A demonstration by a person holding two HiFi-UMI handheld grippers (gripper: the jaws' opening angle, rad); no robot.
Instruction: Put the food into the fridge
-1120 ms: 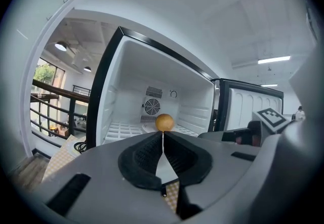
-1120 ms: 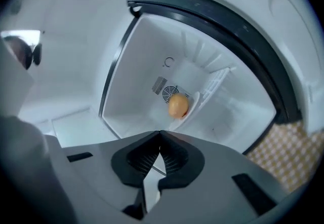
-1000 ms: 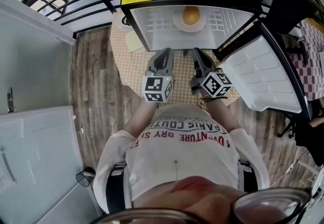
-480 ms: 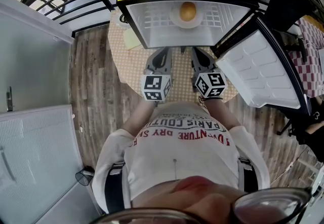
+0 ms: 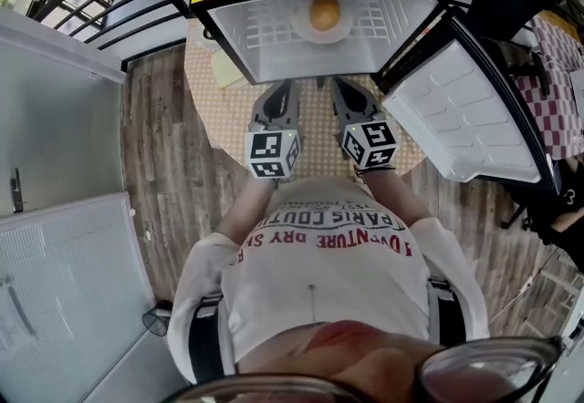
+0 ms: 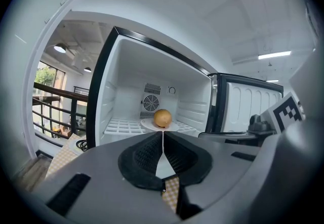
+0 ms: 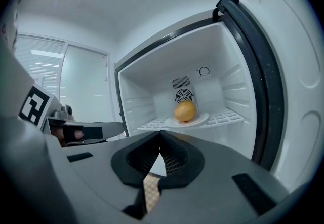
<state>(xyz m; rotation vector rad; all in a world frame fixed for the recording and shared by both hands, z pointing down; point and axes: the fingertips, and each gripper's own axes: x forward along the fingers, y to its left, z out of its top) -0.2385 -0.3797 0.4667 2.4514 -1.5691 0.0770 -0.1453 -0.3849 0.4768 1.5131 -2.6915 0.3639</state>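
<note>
A person wears a white short-sleeved T-shirt (image 5: pixel 319 287) with red and dark lettering, and the grey left gripper (image 6: pixel 163 135) and right gripper (image 7: pixel 160 135) each have black ribbed pads (image 6: pixel 145 155) inside the jaws and a black-and-white marker cube (image 5: pixel 272 153) behind them.

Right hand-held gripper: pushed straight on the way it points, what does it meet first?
Probably the plate with the fruit on the fridge shelf. They sit slightly right of the line, and nothing nearer shows. Depth is unclear.
</note>
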